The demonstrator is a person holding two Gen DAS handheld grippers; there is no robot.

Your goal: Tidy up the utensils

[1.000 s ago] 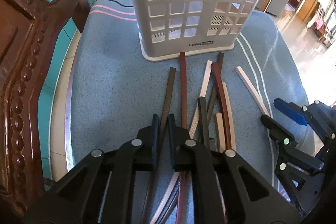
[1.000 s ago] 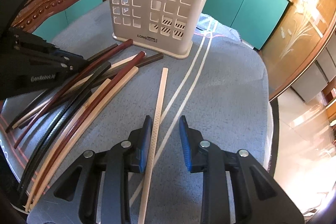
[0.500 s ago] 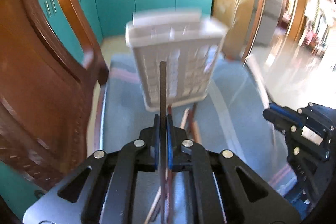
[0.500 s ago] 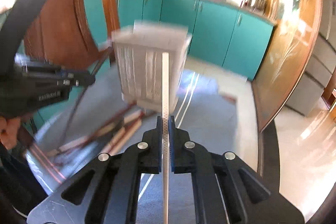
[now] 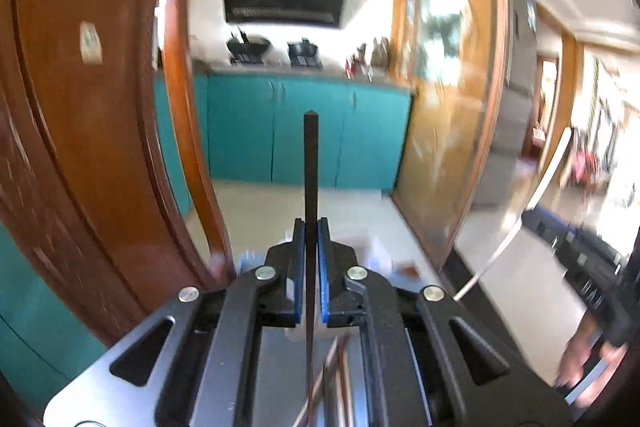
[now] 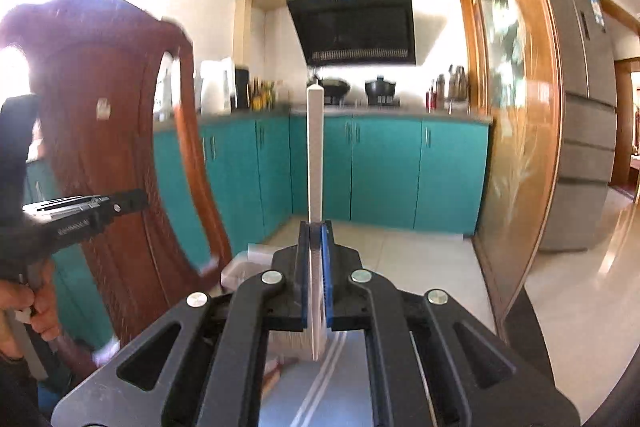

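Note:
My left gripper (image 5: 311,227) is shut on a black chopstick (image 5: 311,163) that sticks straight out ahead, lifted high above the table. My right gripper (image 6: 315,229) is shut on a white chopstick (image 6: 315,151), also pointing forward and raised. In the left wrist view the white chopstick (image 5: 548,183) slants at the right, above the right gripper's body (image 5: 580,259). The left gripper's body (image 6: 80,215) shows at the left of the right wrist view. Between the fingers, low down, the white basket's rim (image 6: 240,269) peeks out. Several other chopsticks (image 5: 336,375) lie below on the cloth.
A carved wooden chair back (image 5: 88,131) rises close on the left; the chair back (image 6: 116,155) also fills the left of the right wrist view. Teal kitchen cabinets (image 6: 384,175), a range hood (image 6: 352,27) and a wooden door frame (image 5: 452,107) lie beyond. A hand (image 6: 28,307) grips the left tool's handle.
Both grippers closed on a chopstick each and lifted them up off the cloth, tilting from looking down at the table to looking nearly level across the kitchen. The basket dropped low out of sight.

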